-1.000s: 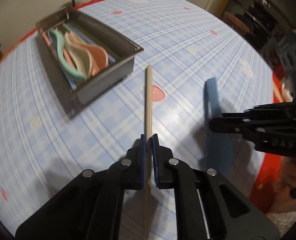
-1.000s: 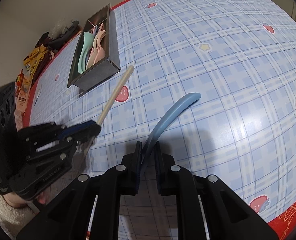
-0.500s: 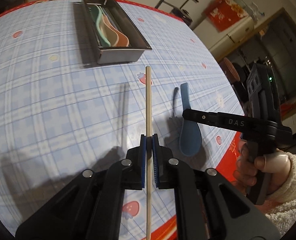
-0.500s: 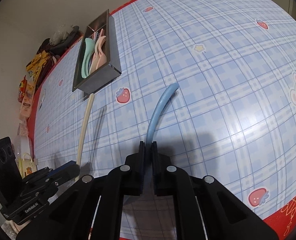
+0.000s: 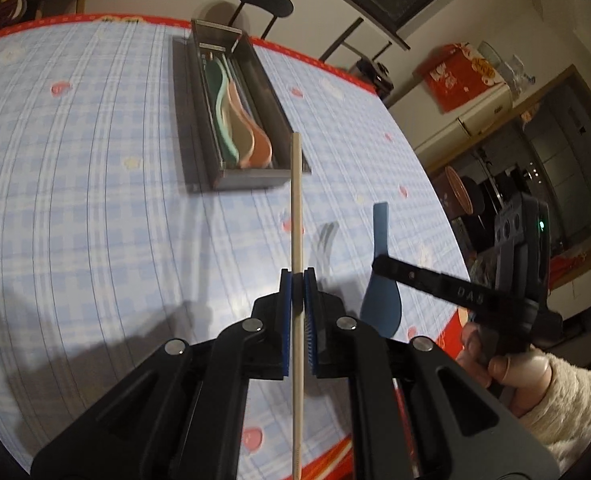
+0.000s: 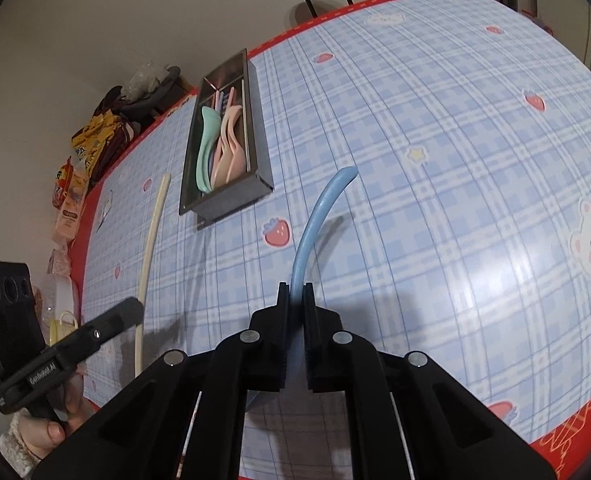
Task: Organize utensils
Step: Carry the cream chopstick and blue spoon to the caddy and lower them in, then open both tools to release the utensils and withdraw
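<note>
Both grippers pinch a utensil each, lifted clear of the table and short of the tray.

Left gripper (image 5: 298,280), in its own view, is pressed tight on a pale wooden stick (image 5: 296,200) that points toward the near end of the metal tray (image 5: 251,180), likely lined up for dropping in beside the spoons (image 5: 239,132) there; the stick's lower end runs out of frame. Right gripper (image 6: 295,294), in its view, clamps the blue spoon (image 6: 315,220) by the handle near the bowl, handle arching forward above its shadow on the checked tablecloth (image 6: 455,200); the bowl is hidden behind the jaws. What lies deeper in the tray is hard to make out.
</note>
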